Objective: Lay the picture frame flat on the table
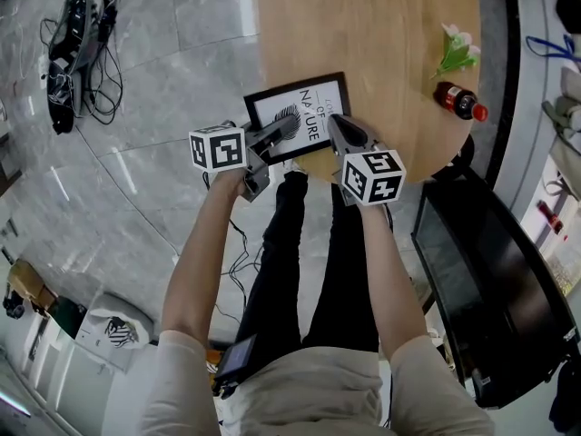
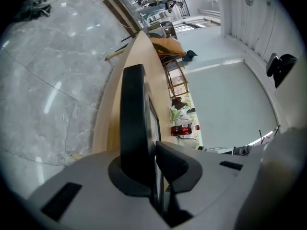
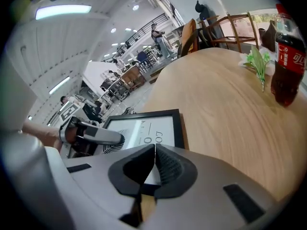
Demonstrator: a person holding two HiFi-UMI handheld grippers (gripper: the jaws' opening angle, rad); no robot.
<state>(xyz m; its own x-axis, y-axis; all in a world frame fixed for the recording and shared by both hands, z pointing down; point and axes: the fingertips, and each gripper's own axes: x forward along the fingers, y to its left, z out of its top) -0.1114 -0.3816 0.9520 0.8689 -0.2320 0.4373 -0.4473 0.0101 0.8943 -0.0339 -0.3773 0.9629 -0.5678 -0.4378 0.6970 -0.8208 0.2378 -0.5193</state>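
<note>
The black picture frame (image 1: 295,107), holding a white print with dark lettering, lies low and nearly flat at the near edge of the round wooden table (image 1: 381,44). My left gripper (image 1: 289,127) is shut on the frame's left edge. In the left gripper view the frame (image 2: 132,109) stands edge-on between the jaws of that gripper (image 2: 154,143). My right gripper (image 1: 332,121) hovers at the frame's right side. Its pads meet with nothing between them (image 3: 154,150), and the frame (image 3: 144,123) shows just beyond. The left gripper (image 3: 88,133) also appears there.
A cola bottle (image 1: 458,101) and a green plant sprig (image 1: 457,51) stand at the table's right side. A dark chair or screen (image 1: 481,280) is close to my right. Cables (image 1: 77,44) lie on the grey floor at far left.
</note>
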